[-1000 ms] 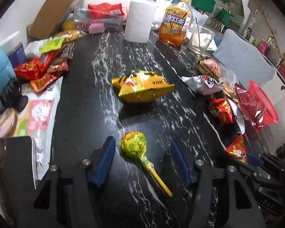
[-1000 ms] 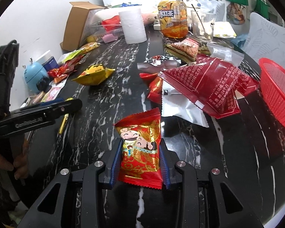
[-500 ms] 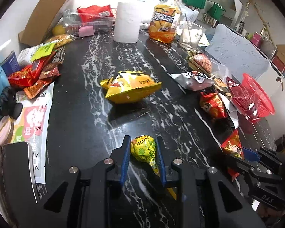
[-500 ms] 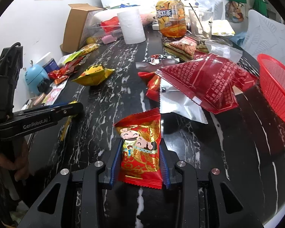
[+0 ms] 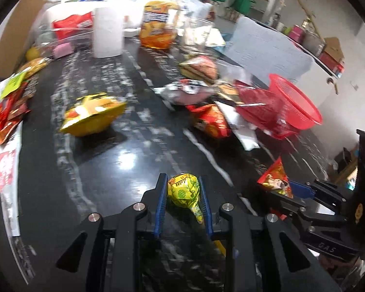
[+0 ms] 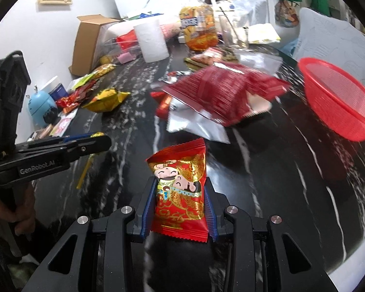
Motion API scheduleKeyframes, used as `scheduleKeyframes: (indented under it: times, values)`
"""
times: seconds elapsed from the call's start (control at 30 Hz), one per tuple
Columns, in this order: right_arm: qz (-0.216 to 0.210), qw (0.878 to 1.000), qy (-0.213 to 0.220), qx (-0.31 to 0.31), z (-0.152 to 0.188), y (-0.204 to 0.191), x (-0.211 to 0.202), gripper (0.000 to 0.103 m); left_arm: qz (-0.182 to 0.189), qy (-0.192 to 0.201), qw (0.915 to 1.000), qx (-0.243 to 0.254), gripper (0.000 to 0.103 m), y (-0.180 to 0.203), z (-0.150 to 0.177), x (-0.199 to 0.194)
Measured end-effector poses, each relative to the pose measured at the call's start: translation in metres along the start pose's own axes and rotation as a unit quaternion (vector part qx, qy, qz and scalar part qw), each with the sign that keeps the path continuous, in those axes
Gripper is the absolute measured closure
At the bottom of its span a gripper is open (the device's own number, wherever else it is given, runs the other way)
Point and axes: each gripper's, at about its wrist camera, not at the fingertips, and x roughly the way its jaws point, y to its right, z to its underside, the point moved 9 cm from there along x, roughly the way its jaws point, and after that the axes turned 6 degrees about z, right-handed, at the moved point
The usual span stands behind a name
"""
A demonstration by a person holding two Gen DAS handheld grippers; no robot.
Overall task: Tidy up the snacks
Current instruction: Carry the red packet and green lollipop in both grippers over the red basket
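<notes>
Left gripper (image 5: 182,196): fingers clamped on the lollipop (image 5: 184,189); the wrapped head sits between the pads, the stick runs back toward the camera, under the gripper body.
Right gripper (image 6: 178,209): fingers clamped on the red snack packet (image 6: 180,192); its long axis is along the fingers, top edge pointing fwd, away from the camera.
Where the things are: both are held over the black marble bench (image 5: 124,160), not lying on it, as far as it can be judged.
Key relation: the red basket (image 6: 338,112) stands at the right side of the bench, fwd and to the right of both grippers. The right gripper is nearer to it; the left gripper is beside it on the left, so it has the longer way.
Likely next move (judgement): carry both snacks to the basket, right one first.
Count, held: 1 lollipop, 1 red packet.
Count, other: 1 basket, 1 yellow packet (image 5: 92,114) lying alone in the bench middle, 1 paper roll (image 5: 107,32), 1 drink bottle (image 5: 159,19).
Loose snacks: a pile near the basket and a pile at the left edge; exact no. cannot be told, picture is blurred.
</notes>
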Motion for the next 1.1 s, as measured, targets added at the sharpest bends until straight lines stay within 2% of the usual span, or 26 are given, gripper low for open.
scheduleKeyframes:
  times: [0.23,0.4,0.53,0.97,1.1]
  values:
    - [0.039,0.999,0.009,0.019,0.013,0.027,-0.017,0.068,0.04,-0.009,0.9978,0.052,0.078,0.042,0.0,0.005]
    - [0.059,0.998,0.017,0.027,0.017,0.041,-0.032,0.068,0.081,-0.016,0.9932,0.082,0.078,0.077,-0.003,0.008]
    - [0.066,0.997,0.027,0.04,0.016,0.05,-0.044,0.068,0.099,-0.016,0.9889,0.109,0.078,0.101,-0.009,0.01]
    - [0.081,0.99,0.074,0.086,-0.008,0.091,-0.09,0.068,0.129,0.029,0.9725,0.192,0.078,0.169,-0.056,-0.005]
    - [0.109,0.986,0.094,0.088,-0.021,0.108,-0.105,0.068,0.14,0.044,0.9659,0.213,0.078,0.189,-0.071,-0.006]
